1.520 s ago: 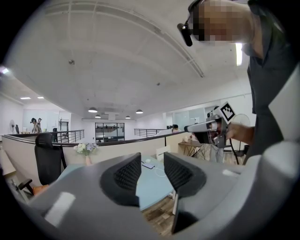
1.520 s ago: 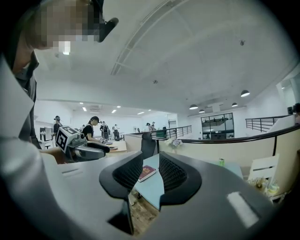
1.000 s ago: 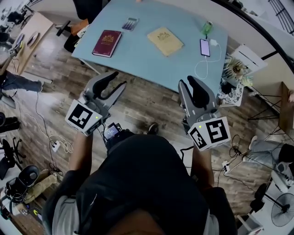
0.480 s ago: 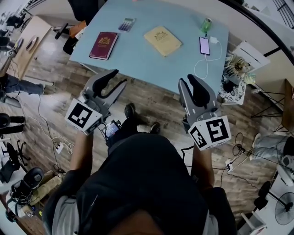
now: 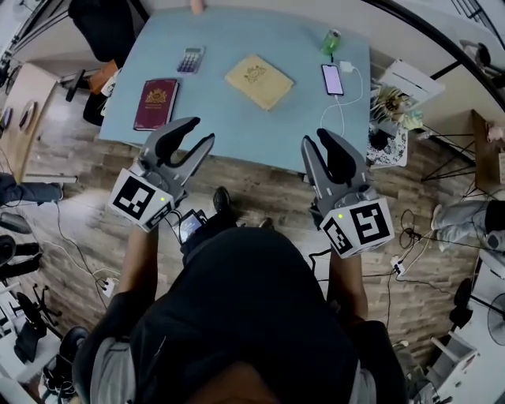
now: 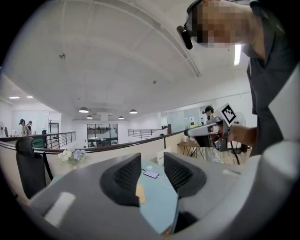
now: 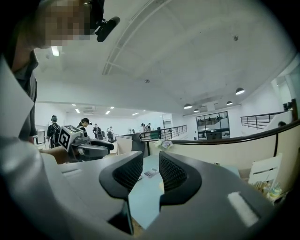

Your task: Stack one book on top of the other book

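A maroon book (image 5: 155,103) lies flat at the left of the light blue table (image 5: 237,126). A tan book (image 5: 259,81) lies flat at the table's middle, apart from the maroon one. My left gripper (image 5: 192,136) hovers at the table's near edge, just right of the maroon book, open and empty. My right gripper (image 5: 317,140) hangs over the floor at the near edge, open and empty. In the left gripper view the jaws (image 6: 152,171) frame a sliver of the tan book (image 6: 139,193). In the right gripper view the jaws (image 7: 151,171) stand apart over the tabletop.
A calculator (image 5: 190,59) sits behind the maroon book. A phone (image 5: 332,79) on a white cable and a green can (image 5: 332,41) are at the far right. A dark chair (image 5: 106,24) stands at the far left corner. Cables lie on the wood floor.
Both grippers have come up to the table's near edge; the table and books now sit closer and lower in the head view. The jaws are unchanged.
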